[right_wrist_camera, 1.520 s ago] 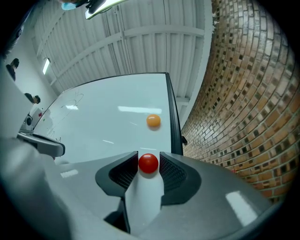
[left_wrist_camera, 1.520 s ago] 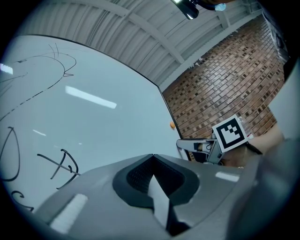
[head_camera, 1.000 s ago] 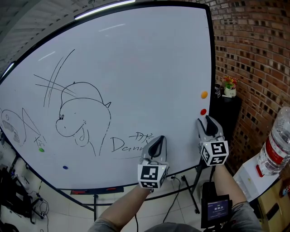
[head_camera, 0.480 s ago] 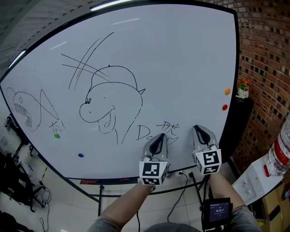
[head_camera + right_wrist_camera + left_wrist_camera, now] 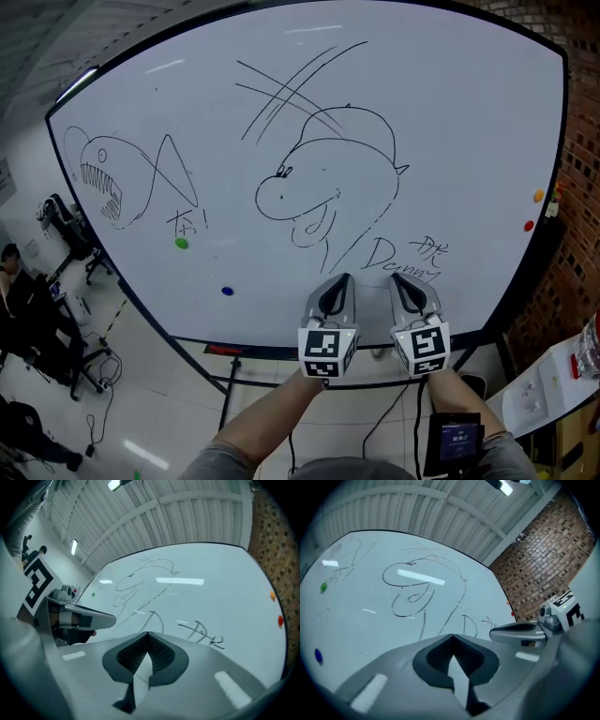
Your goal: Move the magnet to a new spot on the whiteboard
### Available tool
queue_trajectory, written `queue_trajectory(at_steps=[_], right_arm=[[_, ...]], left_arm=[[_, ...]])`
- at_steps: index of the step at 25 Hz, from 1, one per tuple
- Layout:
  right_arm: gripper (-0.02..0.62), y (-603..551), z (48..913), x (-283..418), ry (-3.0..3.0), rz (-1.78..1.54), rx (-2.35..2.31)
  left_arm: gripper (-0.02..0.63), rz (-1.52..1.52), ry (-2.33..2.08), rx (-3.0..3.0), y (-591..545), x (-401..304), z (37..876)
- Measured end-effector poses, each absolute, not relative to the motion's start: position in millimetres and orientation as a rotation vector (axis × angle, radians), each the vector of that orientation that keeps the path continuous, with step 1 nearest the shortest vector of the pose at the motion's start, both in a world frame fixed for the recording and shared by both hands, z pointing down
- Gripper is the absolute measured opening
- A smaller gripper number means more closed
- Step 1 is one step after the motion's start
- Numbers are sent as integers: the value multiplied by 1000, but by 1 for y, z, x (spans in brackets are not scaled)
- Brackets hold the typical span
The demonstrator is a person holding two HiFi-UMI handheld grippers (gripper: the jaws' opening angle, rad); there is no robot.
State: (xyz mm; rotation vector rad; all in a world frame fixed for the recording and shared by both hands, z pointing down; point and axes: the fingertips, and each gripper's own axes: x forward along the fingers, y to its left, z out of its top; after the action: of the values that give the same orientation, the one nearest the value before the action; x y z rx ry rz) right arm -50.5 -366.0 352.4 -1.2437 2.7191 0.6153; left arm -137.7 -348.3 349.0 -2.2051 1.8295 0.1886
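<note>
I am pulling my left gripper (image 5: 336,286) and right gripper (image 5: 405,284) leftward along the bottom of the big white whiteboard (image 5: 450,112). That is leaving the small round red magnet (image 5: 529,226) well apart at the board's right edge, just below the small round orange magnet (image 5: 538,195). The right one's jaws have just been closing on nothing; the left one's are pinched together, also empty. I am judging the move done.

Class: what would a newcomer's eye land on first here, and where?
The big whiteboard fills the head view, a hippo-like marker drawing at its centre, a toothy fish sketch at left. Below, the left gripper and right gripper sit side by side, jaws shut on nothing, the right's just closed.
</note>
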Motion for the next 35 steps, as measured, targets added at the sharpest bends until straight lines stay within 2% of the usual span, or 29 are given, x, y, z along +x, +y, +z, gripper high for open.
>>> queue_trajectory(at_steps=[16, 28, 30, 33, 35], right_arm=[[6, -277, 388, -291, 2882, 688, -895], [8, -266, 415, -380, 2940, 740, -897], [31, -267, 419, -389, 2947, 770, -909], [99, -269, 425, -404, 2958, 868, -939], [118, -271, 427, -414, 2943, 986, -966]], left_arm=[[0, 44, 2131, -2026, -277, -361, 396], [0, -48, 2181, -2014, -261, -439, 423], [0, -56, 2176, -2020, -260, -445, 425], [0, -78, 2170, -2024, -260, -451, 429], [0, -86, 2172, -2025, -260, -455, 431]])
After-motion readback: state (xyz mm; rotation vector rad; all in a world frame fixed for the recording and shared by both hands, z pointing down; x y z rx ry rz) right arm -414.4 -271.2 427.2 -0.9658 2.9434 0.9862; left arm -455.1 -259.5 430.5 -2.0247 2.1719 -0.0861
